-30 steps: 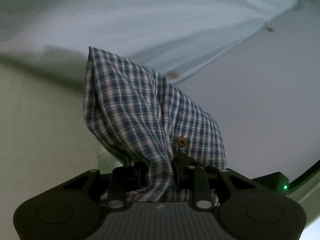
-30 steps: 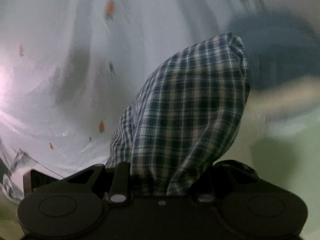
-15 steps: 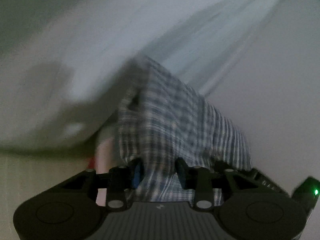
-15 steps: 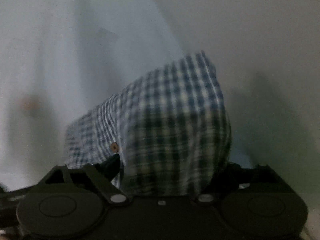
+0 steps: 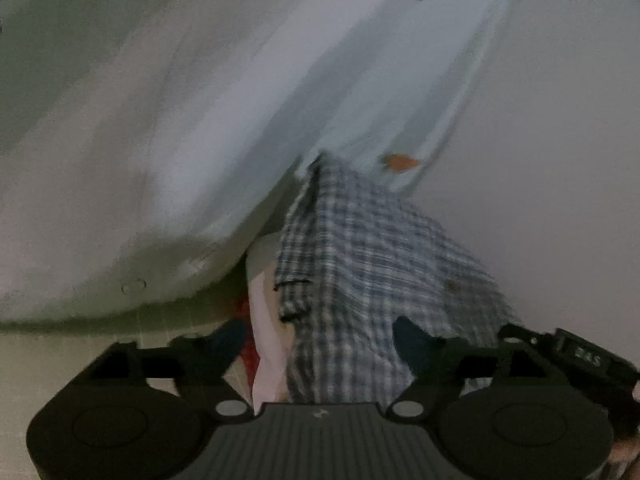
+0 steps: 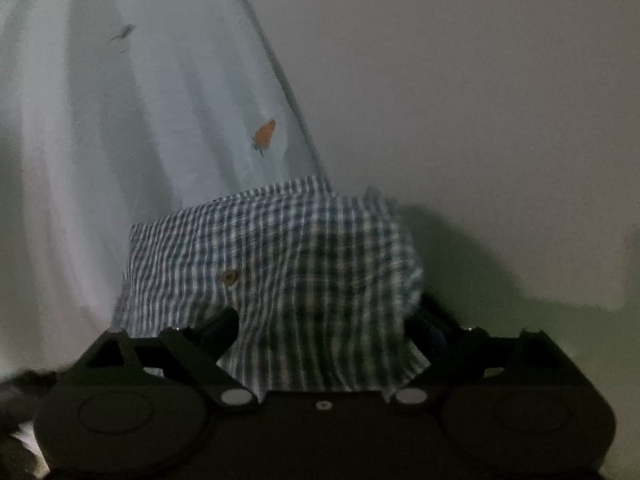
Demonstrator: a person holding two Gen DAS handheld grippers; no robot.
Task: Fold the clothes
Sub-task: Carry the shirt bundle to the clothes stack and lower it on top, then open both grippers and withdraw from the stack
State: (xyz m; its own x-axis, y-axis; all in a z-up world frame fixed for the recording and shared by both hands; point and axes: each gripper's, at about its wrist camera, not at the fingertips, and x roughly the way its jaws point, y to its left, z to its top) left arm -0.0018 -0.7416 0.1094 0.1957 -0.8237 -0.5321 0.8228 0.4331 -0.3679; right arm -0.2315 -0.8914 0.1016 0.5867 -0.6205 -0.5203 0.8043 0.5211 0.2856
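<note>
While both tools spread their jaws wider, the checked shirt sits low in the middle of each frame, between the jaws. The left tool stands wide, and so does the right tool. Neither one pinches the cloth. A pale sheet with an orange spot lies behind.

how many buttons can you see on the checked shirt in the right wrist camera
1. A single brown button sits on the checked shirt, left of the cloth's middle, just above the left finger of the right gripper, whose jaws are opening. Others may be hidden in folds.
</note>
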